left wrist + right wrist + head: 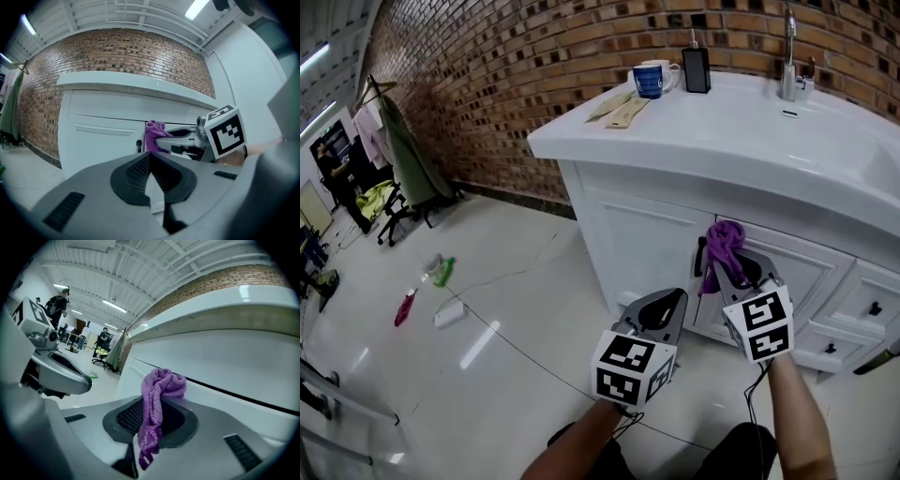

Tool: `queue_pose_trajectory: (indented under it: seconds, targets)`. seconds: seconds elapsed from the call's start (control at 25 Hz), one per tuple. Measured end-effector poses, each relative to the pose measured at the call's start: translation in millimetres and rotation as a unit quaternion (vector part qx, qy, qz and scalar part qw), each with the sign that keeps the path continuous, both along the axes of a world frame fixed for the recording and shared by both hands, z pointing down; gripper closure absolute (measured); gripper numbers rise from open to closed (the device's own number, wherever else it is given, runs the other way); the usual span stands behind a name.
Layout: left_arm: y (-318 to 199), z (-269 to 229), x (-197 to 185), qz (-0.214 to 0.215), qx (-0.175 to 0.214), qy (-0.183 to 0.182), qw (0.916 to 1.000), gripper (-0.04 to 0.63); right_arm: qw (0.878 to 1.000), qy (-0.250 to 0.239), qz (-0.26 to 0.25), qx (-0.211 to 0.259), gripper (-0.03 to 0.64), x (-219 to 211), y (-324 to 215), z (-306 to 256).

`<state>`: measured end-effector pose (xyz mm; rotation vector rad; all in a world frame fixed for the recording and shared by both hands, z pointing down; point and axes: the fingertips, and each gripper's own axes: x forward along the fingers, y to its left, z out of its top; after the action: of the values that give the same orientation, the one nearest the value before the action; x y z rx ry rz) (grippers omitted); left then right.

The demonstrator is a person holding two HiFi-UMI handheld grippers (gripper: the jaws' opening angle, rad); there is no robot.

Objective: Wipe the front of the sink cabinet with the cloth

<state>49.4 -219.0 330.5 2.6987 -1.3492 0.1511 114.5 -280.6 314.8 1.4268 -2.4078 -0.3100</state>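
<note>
A purple cloth (724,246) is pinched in my right gripper (727,269), which is shut on it and holds it up at the white front of the sink cabinet (642,244), beside a dark door handle (700,255). In the right gripper view the cloth (158,397) bunches above the jaws and hangs down between them, close to the cabinet panel (220,357). My left gripper (672,300) sits lower and to the left, jaws shut with nothing in them. The left gripper view shows the cloth (154,135) and the right gripper (174,139) ahead against the cabinet.
On the white countertop (722,141) stand a blue mug (648,81), a black dispenser (696,67), a faucet (787,58) and a beige cloth (622,108). Drawers with dark knobs (874,307) are at the right. Bottles (441,272) lie on the glossy floor at left.
</note>
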Motion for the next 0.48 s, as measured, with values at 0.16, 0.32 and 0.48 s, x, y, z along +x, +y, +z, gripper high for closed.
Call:
queue_pose_trajectory:
  seconds: [0.16, 0.32, 0.48]
  targets:
    - [2, 13, 9, 0.011, -0.009, -0.002, 0.9999, 0.591, 0.999, -0.012, 0.046, 0.020, 0.545, 23, 5, 3]
    - [6, 17, 31, 0.038, -0.008, -0.003, 0.9992, 0.591, 0.993, -0.029, 0.108, 0.034, 0.545, 66, 12, 5]
    - [12, 18, 55, 0.062, -0.008, -0.002, 0.9980, 0.591, 0.986, -0.039, 0.154, 0.049, 0.545, 109, 26, 4]
